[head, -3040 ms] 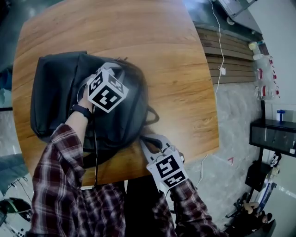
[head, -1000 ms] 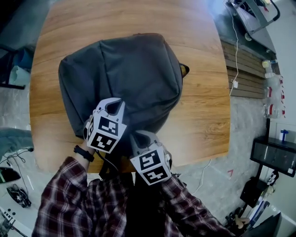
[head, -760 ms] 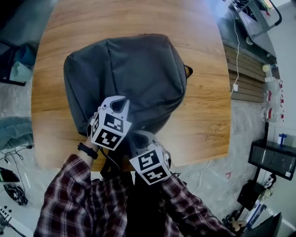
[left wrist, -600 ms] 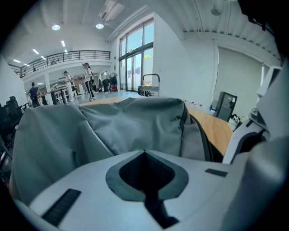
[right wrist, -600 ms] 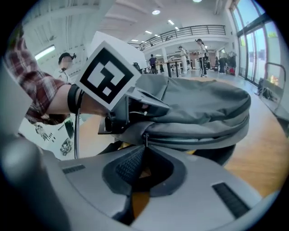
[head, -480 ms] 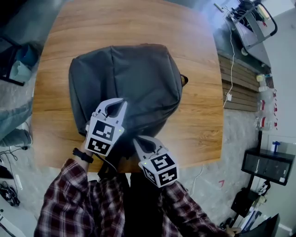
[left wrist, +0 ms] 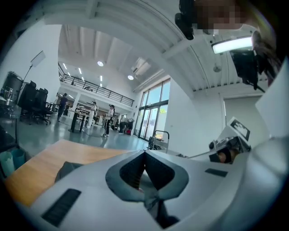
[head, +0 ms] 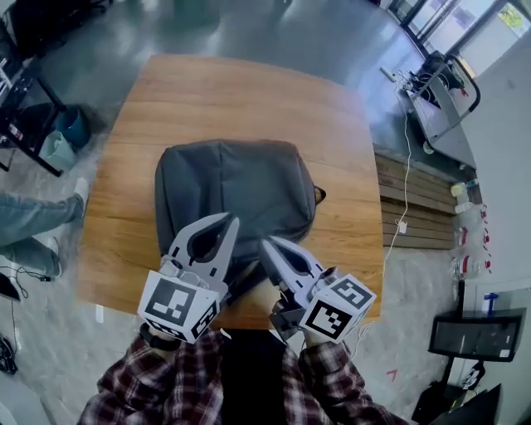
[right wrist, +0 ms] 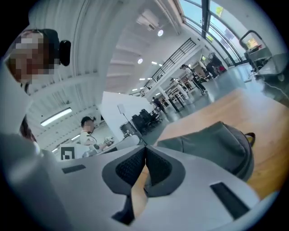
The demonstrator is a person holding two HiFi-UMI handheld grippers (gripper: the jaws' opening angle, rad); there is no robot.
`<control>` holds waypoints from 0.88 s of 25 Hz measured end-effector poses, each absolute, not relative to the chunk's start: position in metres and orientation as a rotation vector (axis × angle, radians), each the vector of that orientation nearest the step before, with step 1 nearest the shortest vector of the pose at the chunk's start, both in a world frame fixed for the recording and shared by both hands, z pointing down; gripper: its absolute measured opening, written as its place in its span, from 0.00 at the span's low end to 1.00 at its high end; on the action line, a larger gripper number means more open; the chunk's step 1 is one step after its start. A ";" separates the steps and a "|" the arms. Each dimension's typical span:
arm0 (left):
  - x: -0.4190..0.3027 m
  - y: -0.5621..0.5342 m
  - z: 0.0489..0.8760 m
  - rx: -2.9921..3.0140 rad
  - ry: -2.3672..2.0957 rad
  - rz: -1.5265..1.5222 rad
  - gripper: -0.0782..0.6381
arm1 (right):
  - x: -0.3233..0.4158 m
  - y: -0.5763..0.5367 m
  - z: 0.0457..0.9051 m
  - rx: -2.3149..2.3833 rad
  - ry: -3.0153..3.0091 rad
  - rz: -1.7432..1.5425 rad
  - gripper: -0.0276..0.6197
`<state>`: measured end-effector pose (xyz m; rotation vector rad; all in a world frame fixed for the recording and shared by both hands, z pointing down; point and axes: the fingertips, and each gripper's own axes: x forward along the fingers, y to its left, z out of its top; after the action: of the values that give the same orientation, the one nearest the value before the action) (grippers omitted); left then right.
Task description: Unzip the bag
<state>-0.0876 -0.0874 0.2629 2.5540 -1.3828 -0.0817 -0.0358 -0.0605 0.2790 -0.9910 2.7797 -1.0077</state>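
We find the grey bag (head: 236, 187) lying flat near the middle of the wooden table (head: 249, 91). Its inside cannot be seen. The left gripper (head: 233, 221) and right gripper (head: 264, 242) hang side by side over the bag's near end, lifted off it. Each has its jaws pressed together on nothing.

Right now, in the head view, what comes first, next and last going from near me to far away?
Left gripper and right gripper side by side → bag → bare table → floor.
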 end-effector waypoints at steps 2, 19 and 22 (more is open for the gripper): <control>-0.085 -0.074 0.235 2.561 -1.391 -0.147 0.12 | -0.041 -0.051 0.254 -0.898 2.771 -0.995 0.06; -0.069 -0.061 0.189 2.557 -1.396 -0.141 0.12 | -0.047 -0.055 0.195 -0.789 2.794 -0.781 0.06; -0.067 -0.061 0.190 2.553 -1.393 -0.129 0.12 | -0.047 -0.054 0.194 -0.789 2.809 -0.764 0.06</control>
<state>-0.0668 -0.0611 0.1900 2.5526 -1.3930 -0.1291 -0.0466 -0.0538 0.1936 -0.7891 2.8091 -0.7644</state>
